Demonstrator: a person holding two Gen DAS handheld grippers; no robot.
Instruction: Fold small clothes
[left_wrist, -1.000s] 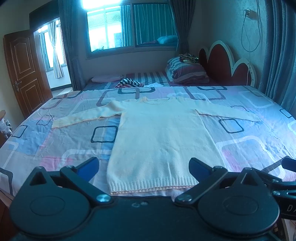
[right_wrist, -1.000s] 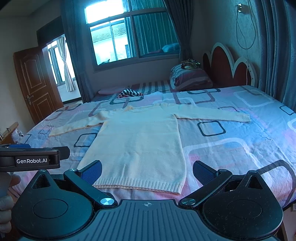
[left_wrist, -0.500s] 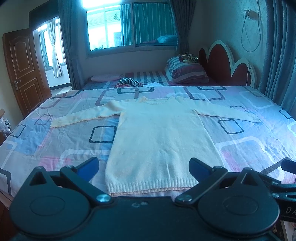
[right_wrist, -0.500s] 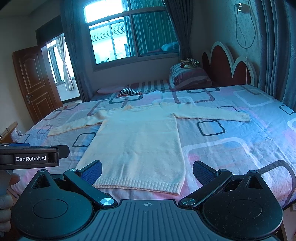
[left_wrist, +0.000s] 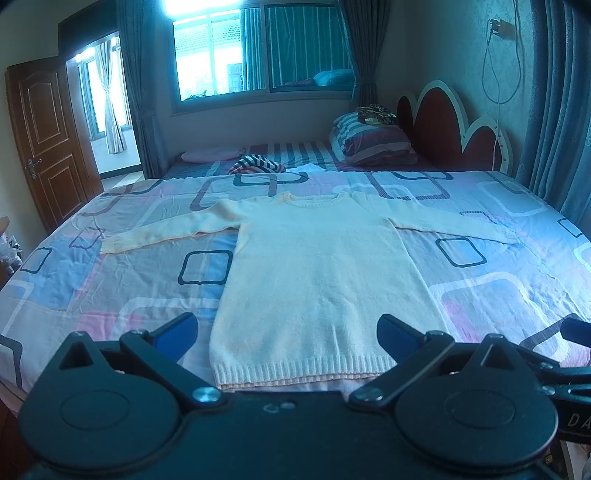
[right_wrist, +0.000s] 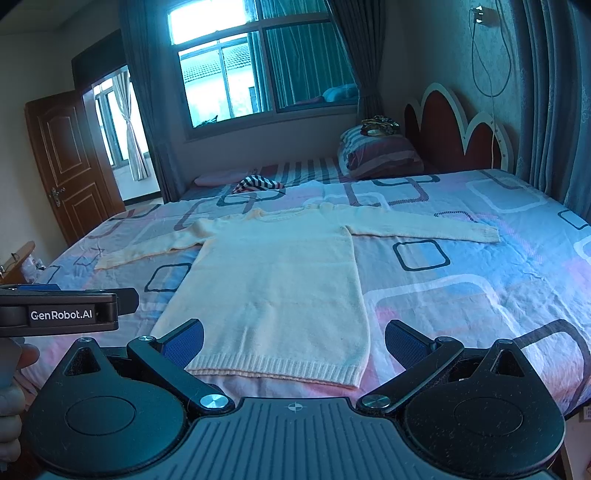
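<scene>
A cream knit sweater (left_wrist: 317, 280) lies flat on the bed, front up, both sleeves spread out sideways, hem toward me. It also shows in the right wrist view (right_wrist: 280, 291). My left gripper (left_wrist: 286, 332) is open and empty, held above the bed's near edge just short of the hem. My right gripper (right_wrist: 293, 338) is open and empty, near the hem's right part. The left gripper's body (right_wrist: 62, 310) shows at the left of the right wrist view.
The bed has a patterned sheet (left_wrist: 129, 280) with squares. A striped cloth (left_wrist: 258, 164) and pillows (left_wrist: 373, 142) lie at the far side by the headboard (left_wrist: 454, 129). A wooden door (left_wrist: 48, 140) stands at the left, curtains (left_wrist: 554, 103) at the right.
Both grippers have shifted very slightly; the view of the sweater drifts a little left. Both stay open and empty.
</scene>
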